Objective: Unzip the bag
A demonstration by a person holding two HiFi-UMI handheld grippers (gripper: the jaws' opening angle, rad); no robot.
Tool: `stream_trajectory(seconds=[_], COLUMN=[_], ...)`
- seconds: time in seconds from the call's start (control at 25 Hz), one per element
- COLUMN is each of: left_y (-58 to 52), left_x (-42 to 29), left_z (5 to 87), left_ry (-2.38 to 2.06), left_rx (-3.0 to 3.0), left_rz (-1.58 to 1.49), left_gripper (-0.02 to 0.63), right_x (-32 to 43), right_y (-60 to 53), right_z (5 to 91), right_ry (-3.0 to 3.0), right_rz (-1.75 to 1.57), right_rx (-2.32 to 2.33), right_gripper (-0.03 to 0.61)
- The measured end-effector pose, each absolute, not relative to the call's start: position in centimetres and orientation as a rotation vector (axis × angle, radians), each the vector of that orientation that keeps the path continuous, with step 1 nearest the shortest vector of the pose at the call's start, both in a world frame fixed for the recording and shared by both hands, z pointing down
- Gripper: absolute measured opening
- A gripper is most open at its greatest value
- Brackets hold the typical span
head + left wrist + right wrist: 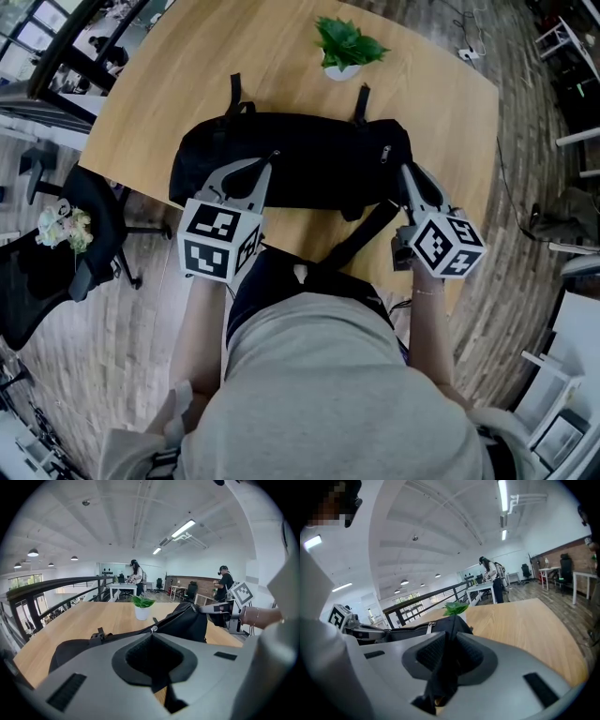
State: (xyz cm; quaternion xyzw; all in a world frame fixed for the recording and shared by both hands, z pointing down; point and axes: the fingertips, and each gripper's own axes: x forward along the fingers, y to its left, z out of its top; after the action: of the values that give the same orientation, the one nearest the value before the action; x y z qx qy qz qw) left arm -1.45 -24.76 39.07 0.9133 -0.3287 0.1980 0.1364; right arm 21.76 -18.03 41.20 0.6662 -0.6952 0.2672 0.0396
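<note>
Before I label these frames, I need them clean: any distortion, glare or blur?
Head view: sharp, evenly lit, edges bowed; the black bag shows little detail. Left gripper view: fisheye circle with black corners, ceiling lights blown out. Right gripper view: same fisheye, glaring ceiling strip, mosaic patch top left.

Left claw (152, 634) pinches zipper pull (153, 629) on black bag (187, 623).
</note>
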Motion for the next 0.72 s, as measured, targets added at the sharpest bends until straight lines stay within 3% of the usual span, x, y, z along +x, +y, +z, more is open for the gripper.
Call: stream_trajectory(seconds=[0.28,0.72], left_y=[-24.5,-23.9], left_x=[-1.5,-1.4], left_z=[38.9,38.4], left_ry=[-0.907,-0.889], left_rx=[2.651,2.676], left_rz=[0.531,0.523], left_gripper=[0.02,0.02], right_x=[20.4,10.5], right_y=[-18.3,-21.7], right_z=[38.1,36.4], right_ry=[-1.989,-2.189], right_rz=[0.455,0.146], right_rx=[1.949,1.503], right_gripper=[0.11,0.141])
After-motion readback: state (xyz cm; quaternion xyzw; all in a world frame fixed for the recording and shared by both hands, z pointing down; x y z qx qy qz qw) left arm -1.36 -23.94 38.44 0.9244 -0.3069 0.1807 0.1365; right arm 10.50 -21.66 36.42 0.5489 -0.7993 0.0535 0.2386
